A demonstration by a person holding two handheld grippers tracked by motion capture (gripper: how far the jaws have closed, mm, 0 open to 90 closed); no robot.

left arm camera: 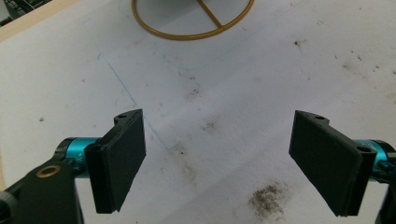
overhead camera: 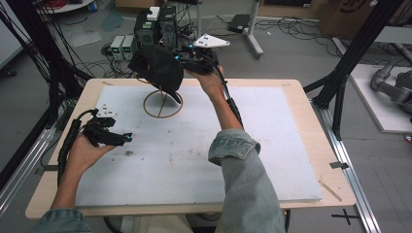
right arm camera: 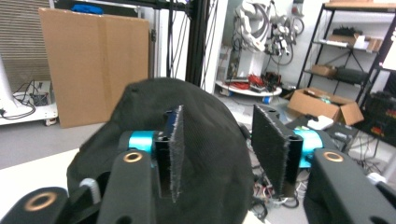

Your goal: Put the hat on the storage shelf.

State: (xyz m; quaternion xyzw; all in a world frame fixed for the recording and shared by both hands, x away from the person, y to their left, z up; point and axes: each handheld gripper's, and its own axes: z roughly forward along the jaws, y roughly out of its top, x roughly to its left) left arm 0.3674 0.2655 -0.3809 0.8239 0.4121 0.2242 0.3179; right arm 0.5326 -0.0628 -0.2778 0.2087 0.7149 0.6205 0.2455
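Observation:
A black cap [overhead camera: 156, 68] sits up on a thin wooden stand whose ring base [overhead camera: 163, 116] rests at the back of the white board [overhead camera: 194, 165]. My right gripper [overhead camera: 187, 60] is raised at the cap's right side. In the right gripper view its jaws [right arm camera: 218, 112] stand apart, with the cap's crown [right arm camera: 205, 149] just ahead and bulging into the gap, and no pad visibly pinching it. My left gripper [overhead camera: 124, 138] lies low over the board's left side, open and holding nothing [left arm camera: 219, 116]. The ring base [left arm camera: 187, 36] lies ahead of it.
The white board lies on a wooden table [overhead camera: 311, 145] and carries dirt smudges [left arm camera: 268, 198]. Computer boxes [overhead camera: 155, 24] and cables cover the floor behind the table. A black frame post [overhead camera: 350, 58] leans at the right. A cardboard sheet [right arm camera: 93, 60] stands in the room.

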